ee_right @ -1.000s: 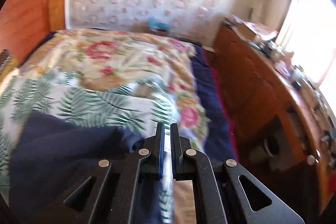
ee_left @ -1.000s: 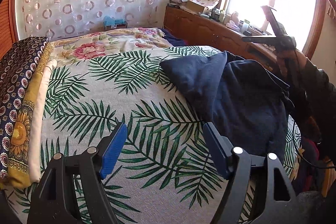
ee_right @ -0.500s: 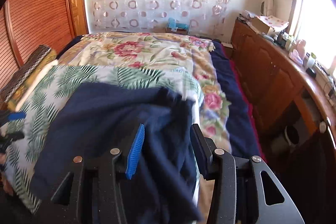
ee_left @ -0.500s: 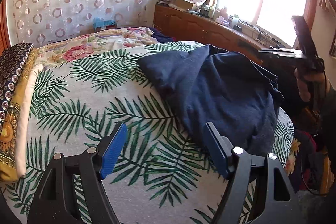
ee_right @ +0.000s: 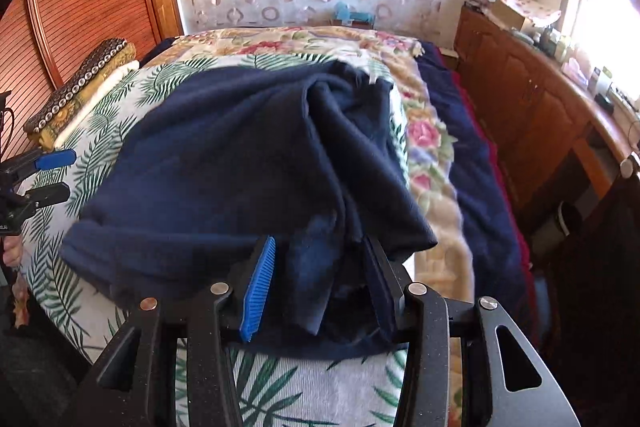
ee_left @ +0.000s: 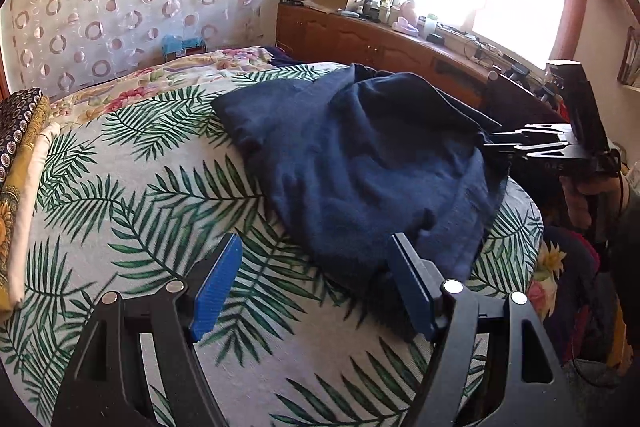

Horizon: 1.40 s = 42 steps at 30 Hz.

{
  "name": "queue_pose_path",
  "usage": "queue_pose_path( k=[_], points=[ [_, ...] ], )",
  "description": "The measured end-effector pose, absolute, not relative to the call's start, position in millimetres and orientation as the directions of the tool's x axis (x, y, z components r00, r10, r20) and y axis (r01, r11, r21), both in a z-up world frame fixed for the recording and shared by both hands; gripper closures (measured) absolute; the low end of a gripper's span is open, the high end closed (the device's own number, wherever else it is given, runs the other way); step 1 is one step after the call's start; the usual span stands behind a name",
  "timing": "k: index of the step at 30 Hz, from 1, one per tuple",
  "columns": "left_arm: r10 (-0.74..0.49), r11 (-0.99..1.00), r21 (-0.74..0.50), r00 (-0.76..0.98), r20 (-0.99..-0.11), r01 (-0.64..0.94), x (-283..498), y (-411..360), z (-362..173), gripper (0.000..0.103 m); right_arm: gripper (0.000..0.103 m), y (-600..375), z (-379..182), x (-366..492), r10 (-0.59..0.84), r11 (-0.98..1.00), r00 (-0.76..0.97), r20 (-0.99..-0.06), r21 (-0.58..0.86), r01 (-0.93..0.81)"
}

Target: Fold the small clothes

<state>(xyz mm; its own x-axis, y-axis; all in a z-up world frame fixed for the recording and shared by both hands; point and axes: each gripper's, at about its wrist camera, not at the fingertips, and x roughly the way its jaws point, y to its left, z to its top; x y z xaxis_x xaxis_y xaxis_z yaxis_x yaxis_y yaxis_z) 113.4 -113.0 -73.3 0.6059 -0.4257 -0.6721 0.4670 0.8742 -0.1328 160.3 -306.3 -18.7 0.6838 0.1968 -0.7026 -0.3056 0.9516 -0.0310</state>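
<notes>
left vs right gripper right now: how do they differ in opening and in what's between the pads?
The left gripper stands wide open; the right gripper stands narrower, its jaws closing. The left gripper has only palm-leaf bedspread between its pads; the right gripper has a fold of the crumpled navy fleece garment between its pads. Both have blue ribbed pads and point down at the bed.

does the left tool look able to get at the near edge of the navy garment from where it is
Probably yes: the left tool stands open just short of the navy garment, with only bare palm-print bedspread between.
</notes>
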Motion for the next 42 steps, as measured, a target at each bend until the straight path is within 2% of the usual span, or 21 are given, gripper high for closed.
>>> queue_pose_path(
  k=[3, 11, 15, 17, 23, 27, 33, 42],
  points=[
    [-0.406, 0.881, -0.120, 0.603, -0.687, 0.457, 105, -120, -77, 0.027, 0.093, -307, -15, 157, 0.193, 0.945, 0.682, -0.706, -0.052, -0.322],
    [-0.397, 0.881, -0.114, 0.585, -0.707, 0.459, 84, -130, -84, 0.029, 0.096, -326, 15, 133, 0.217, 0.953, 0.780, -0.588, -0.047, -0.300],
    [-0.442, 0.849, -0.134, 0.548, -0.710, 0.511, 81, -135, -82, 0.051, 0.096, -332, 11, 137, 0.211, 0.961, 0.778, -0.591, -0.020, -0.276],
    [-0.461, 0.838, -0.152, 0.530, -0.712, 0.524, 81, -137, -84, 0.058, 0.096, -333, 6, 141, 0.211, 0.965, 0.778, -0.592, -0.002, -0.262],
    [-0.500, 0.812, -0.198, 0.477, -0.723, 0.549, 77, -146, -95, 0.072, 0.096, -319, 0, 140, 0.196, 0.970, 0.778, -0.597, 0.003, -0.242],
    [-0.503, 0.808, -0.187, 0.490, -0.712, 0.558, 73, -149, -93, 0.095, 0.096, -318, 0, 141, 0.194, 0.970, 0.776, -0.600, 0.000, -0.242],
    [-0.522, 0.799, -0.171, 0.524, -0.674, 0.577, 53, -148, -72, 0.097, 0.096, -316, -3, 139, 0.189, 0.971, 0.782, -0.593, -0.007, -0.240],
    [-0.499, 0.806, -0.162, 0.505, -0.704, 0.570, 54, -152, -80, 0.097, 0.096, -335, -2, 120, 0.140, 0.985, 0.816, -0.560, -0.005, -0.173]
  ],
)
